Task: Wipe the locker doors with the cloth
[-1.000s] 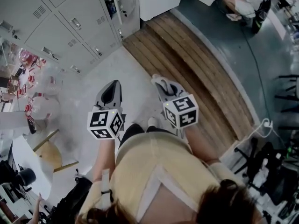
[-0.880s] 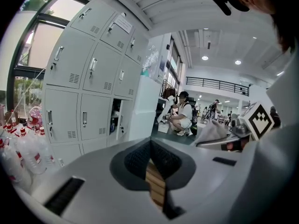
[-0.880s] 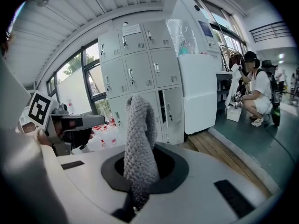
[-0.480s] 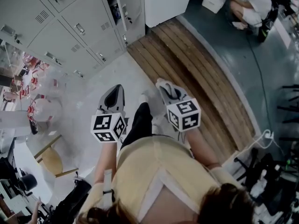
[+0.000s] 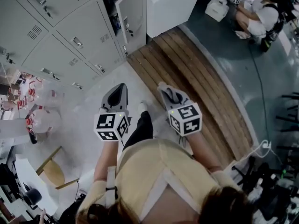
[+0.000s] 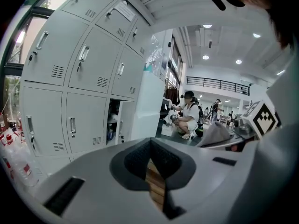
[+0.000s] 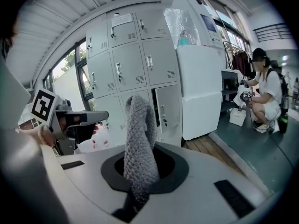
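Observation:
The grey lockers point(image 5: 60, 36) fill the upper left of the head view, and one low door point(image 5: 128, 15) stands open. My left gripper point(image 5: 121, 87) is shut and holds nothing; it points at the lockers from a step away. In its own view, the left gripper point(image 6: 150, 146) has its jaws together, and the lockers point(image 6: 84, 83) rise at the left. My right gripper point(image 5: 163, 87) is beside it, shut on the grey knitted cloth point(image 7: 139, 139), which stands up out of the jaws. The cloth point(image 5: 174, 96) shows dark in the head view. The right gripper view shows the lockers point(image 7: 135, 64) ahead.
A white cabinet point(image 5: 170, 3) stands right of the open door. Wooden planks point(image 5: 191, 73) run along the floor on the right. A person point(image 5: 261, 13) crouches at the far right. Plastic bags with bottles point(image 5: 42, 111) and a stool point(image 5: 51, 169) are at the left.
Both grippers have moved forward towards the lockers, which now sit larger and lower in the head view. The cloth stays in the right gripper.

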